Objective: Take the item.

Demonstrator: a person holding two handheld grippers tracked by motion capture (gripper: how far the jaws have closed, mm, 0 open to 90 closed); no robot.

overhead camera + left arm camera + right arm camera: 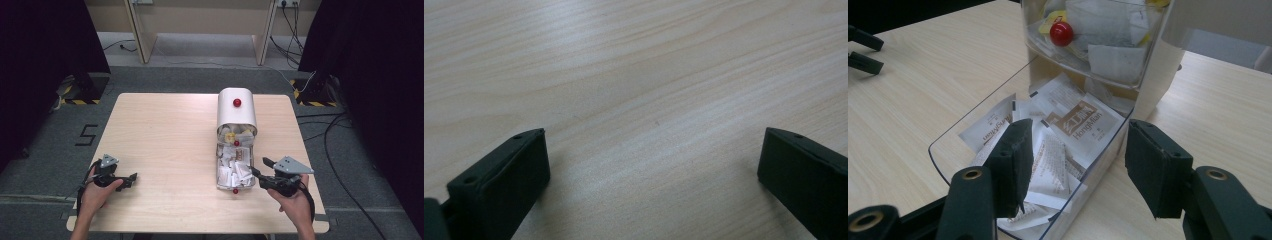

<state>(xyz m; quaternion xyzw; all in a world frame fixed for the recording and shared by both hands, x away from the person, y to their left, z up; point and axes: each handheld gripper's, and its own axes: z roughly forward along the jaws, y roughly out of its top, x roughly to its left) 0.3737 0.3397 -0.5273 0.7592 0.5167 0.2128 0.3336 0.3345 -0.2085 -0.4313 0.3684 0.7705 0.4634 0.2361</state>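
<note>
1. The left gripper [131, 178] is resting on the tabletop [165, 145] at about eight o'clock, well apart from the work, with its jaws standing wide apart and nothing between them; in the left gripper view there is bare wood grain between the jaws.

2. The clear drawer [235, 170] is sitting pulled out toward six o'clock from the white dispenser box [236, 107], right of the tabletop's centre, and it is lying full of paper sachets [1068, 125]. A second tier with a red knob [1061, 33] is sitting above it inside the box.

3. The right gripper [258, 176] is reaching in from five o'clock, jaws partly apart and clamped on nothing; one jaw is hanging over the sachets inside the drawer while the other is standing outside the clear side wall.

4. To do this step well, I judge the person should be picking either the wall or a single sachet: for a sachet, bring both jaws inside, straddle one raised edge, and be closing slowly so that neighbours are not dragged out.

5. Keeping the wrist low should be preventing a knock against the upper tier.
</note>
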